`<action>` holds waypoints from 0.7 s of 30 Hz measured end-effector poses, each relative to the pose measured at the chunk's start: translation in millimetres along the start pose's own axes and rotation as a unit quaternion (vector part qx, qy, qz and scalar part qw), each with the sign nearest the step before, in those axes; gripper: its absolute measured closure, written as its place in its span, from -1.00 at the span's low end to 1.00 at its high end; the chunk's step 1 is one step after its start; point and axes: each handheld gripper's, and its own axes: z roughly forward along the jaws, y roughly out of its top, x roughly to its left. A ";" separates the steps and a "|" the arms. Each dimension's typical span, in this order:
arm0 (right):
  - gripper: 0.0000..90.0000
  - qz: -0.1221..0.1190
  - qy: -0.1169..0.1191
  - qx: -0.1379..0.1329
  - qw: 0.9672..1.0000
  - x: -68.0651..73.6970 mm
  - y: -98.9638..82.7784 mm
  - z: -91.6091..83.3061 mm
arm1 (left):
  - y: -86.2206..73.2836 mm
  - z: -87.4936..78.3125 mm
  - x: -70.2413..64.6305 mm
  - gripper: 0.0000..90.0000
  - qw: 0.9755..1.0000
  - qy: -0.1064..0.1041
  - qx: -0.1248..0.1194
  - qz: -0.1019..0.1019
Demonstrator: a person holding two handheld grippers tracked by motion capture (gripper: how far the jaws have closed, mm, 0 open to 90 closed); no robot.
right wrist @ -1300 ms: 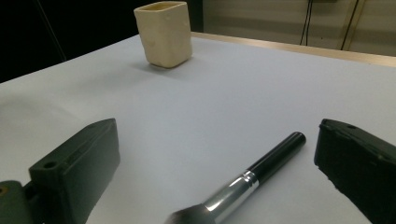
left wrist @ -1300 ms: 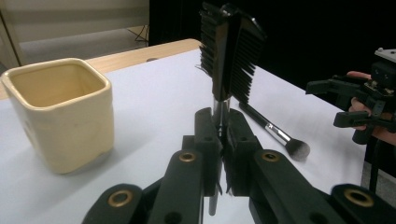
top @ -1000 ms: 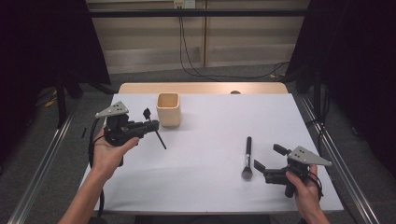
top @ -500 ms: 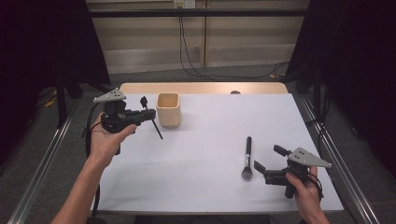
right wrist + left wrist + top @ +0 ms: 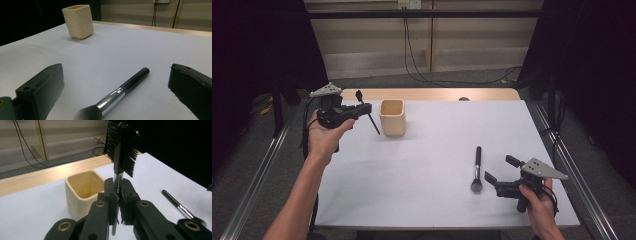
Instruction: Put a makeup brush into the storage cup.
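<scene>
Two claws are in play here, one per hand, over a white worktop (image 5: 422, 150). From the high view, the left claw (image 5: 364, 106) is held up off the surface near the far left corner, clamped on a thin black comb brush (image 5: 367, 112) that sits tilted, toothed head up and handle end slanting down toward the beige cup (image 5: 392, 117). That cup stands upright on the worktop just beside the brush's lower end, close to the far edge and left of the middle. Over by the near right corner, the right claw (image 5: 499, 172) sits low at the worktop with its jaws spread wide and nothing between them, and a black makeup brush (image 5: 477, 167) lies flat just beside it, bristles toward the near edge and handle pointing to the far edge. In the left gripper view, the left claw (image 5: 119, 195) pinches the comb brush (image 5: 123, 147) by its slim stem, toothed head sticking up above the jaws; the beige cup (image 5: 83, 192) is right behind and a bit left, open mouth up and nothing I can see inside, and the makeup brush (image 5: 178, 206) lies off to the right. In the right gripper view, the right claw (image 5: 117, 85) is gaping, with the makeup brush (image 5: 120, 96) lying between the two jaws but touching neither, silver ferrule and fuzzy bristles at the bottom. The beige cup (image 5: 78, 21) stands well apart near the far edge.
</scene>
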 end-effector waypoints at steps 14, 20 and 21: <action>-1.00 0.000 0.002 0.003 1.000 0.0 -0.3 0.3 | 18.0 16.5 15.7 0.90 0.999 0.030 -0.020 -0.009; -1.00 0.000 0.002 0.004 1.000 -0.5 -0.4 -0.9 | 23.4 24.3 15.4 0.90 0.999 0.034 -0.030 -0.002; -1.00 -0.001 0.002 0.004 1.000 -0.5 -0.4 -0.8 | 24.6 25.3 15.2 0.90 0.999 0.036 -0.031 -0.003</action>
